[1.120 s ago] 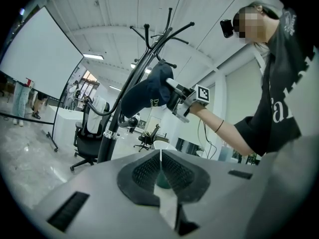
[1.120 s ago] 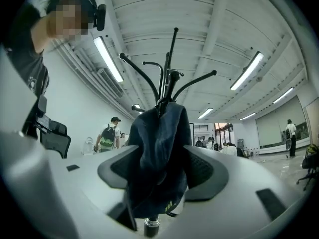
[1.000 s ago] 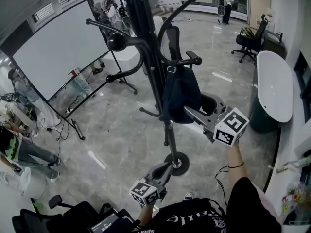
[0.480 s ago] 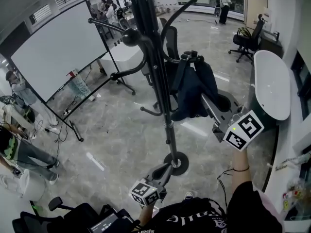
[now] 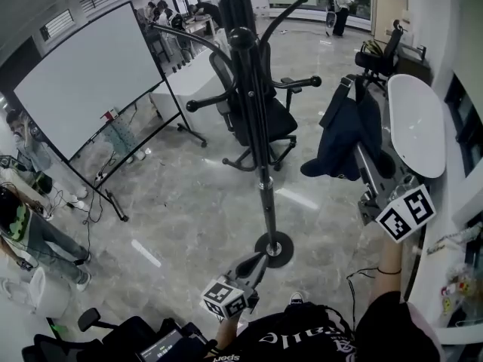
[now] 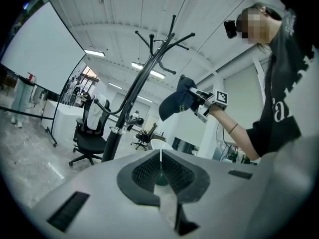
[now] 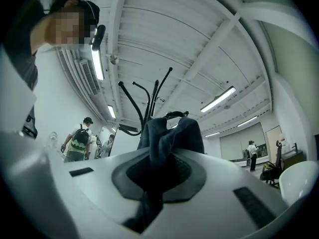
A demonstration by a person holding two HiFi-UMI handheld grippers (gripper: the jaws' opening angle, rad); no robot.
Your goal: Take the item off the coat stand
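A black coat stand (image 5: pixel 260 142) rises from its round base (image 5: pixel 275 247) in the middle of the floor. The dark blue cap (image 5: pixel 343 138) hangs free to the right of the stand, clear of its hooks. My right gripper (image 5: pixel 362 157) is shut on it. In the right gripper view the cap's cloth (image 7: pixel 172 133) is pinched between the jaws of the right gripper (image 7: pixel 159 176), with the stand's hooks (image 7: pixel 149 96) behind. My left gripper (image 5: pixel 259 260) is low by the stand's base. Its jaws (image 6: pixel 160 171) are shut with nothing between them.
A large whiteboard (image 5: pixel 83 74) on a wheeled frame stands at the left. A black office chair (image 5: pixel 260 119) is just behind the stand. A white rounded counter (image 5: pixel 415 123) runs along the right. People (image 5: pixel 23 225) sit at the far left, and others stand at the back.
The cap hung on the stand's hook with my right gripper at it. It has since come off and moved right and up with that gripper. The left gripper has stayed put.
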